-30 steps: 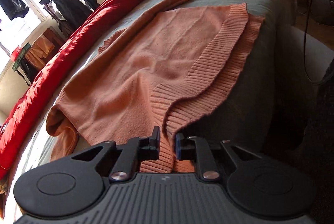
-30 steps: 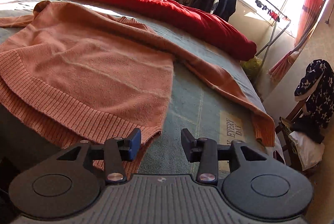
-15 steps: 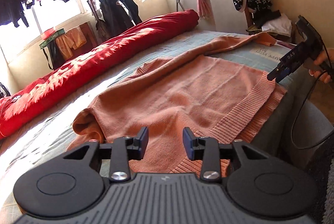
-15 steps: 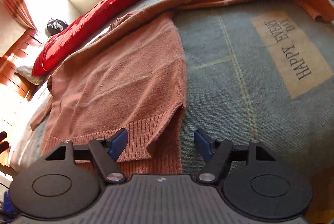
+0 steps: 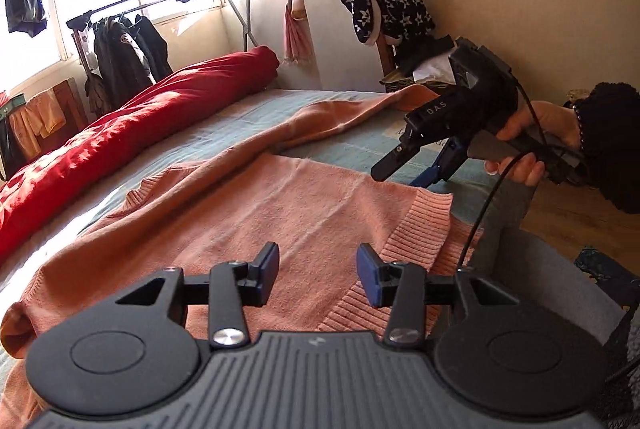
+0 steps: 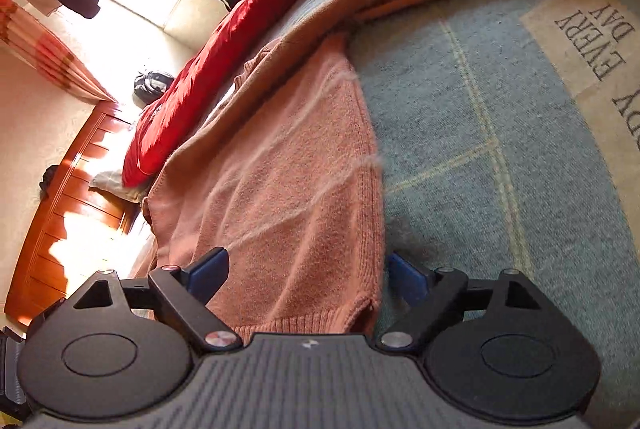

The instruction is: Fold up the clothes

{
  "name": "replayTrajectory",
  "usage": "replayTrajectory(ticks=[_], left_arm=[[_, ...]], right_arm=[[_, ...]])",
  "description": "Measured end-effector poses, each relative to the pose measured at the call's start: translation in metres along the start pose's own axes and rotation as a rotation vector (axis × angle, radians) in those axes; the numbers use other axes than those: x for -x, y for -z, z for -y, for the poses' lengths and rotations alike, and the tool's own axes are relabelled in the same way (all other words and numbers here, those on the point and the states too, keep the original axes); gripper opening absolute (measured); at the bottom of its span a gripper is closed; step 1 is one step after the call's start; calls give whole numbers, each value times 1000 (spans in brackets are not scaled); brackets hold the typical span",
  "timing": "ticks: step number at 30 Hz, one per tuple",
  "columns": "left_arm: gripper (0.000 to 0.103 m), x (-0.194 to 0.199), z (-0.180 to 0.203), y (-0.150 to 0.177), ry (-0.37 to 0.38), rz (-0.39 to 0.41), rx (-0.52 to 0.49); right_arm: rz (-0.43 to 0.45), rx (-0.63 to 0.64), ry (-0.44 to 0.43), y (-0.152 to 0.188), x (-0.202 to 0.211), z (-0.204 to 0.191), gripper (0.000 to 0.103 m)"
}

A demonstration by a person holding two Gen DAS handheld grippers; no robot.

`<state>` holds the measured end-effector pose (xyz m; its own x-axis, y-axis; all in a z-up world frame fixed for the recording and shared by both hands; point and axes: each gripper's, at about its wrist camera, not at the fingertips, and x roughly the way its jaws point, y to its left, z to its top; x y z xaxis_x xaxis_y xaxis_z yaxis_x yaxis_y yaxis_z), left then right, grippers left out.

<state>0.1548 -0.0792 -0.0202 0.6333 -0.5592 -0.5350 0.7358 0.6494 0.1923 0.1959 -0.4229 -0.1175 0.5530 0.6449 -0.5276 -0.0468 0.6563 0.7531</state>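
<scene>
Near the bed [image 5: 340, 117] edge, over the peach sweater [image 5: 280, 213]: left hand-held gripper [image 5: 318, 279] and right hand-held gripper [image 6: 306, 275] agape, empty, poised at its ribbed hem [image 5: 416, 233]. Mid-fold, seemingly; next, pinch hem corners.

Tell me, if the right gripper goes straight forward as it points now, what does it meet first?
Probably the pink sweater: the open right gripper points along its side edge, near the ribbed hem. Depth is unclear.

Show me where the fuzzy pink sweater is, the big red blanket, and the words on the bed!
Fuzzy pink knitted sweater [image 5: 288, 213]: left wrist view, on its flat body panel.
Rolled red blanket [image 5: 132, 133]: left wrist view, on its sunlit top.
Printed words "EVERY DAY" patch [image 6: 596, 41]: right wrist view, on the beige patch.
</scene>
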Motion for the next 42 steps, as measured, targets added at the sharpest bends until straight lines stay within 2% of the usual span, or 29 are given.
replayTrajectory(ticks=[4,9,14,19,22,25,27,31,34,38,42], left_arm=[[46,-4,-10,10,-38,-38,78],[49,6,-24,23,-94,-53,149],[50,6,-38,28,-128,-55,252],[51,12,-37,29,-125,-22,268],[51,12,-38,34,-128,-30,282],[51,12,-42,39,-139,-45,312],[51,13,-43,41,-145,-45,323],[51,24,-44,44,-155,-25,323],[51,33,-45,46,-172,-15,323],[51,46,-52,52,-212,-6,329],[51,59,-64,61,-232,-7,358]], right_arm=[[-36,-27,-67,-16,-16,3,97],[-131,-45,-177,-4,-16,4,98],[-107,-77,-199,-21,-30,11,97],[-116,-72,-196,-32,-42,12,97],[-108,-36,-152,-24,-37,11,81],[-108,-59,-117,-23,-36,16,55],[-108,-75,-93,-23,-36,19,12],[-102,-93,-49,-20,-32,22,13],[-68,-27,-39,-10,-13,2,12],[-53,7,-57,8,18,-18,9],[-49,23,-38,29,43,-23,8]])
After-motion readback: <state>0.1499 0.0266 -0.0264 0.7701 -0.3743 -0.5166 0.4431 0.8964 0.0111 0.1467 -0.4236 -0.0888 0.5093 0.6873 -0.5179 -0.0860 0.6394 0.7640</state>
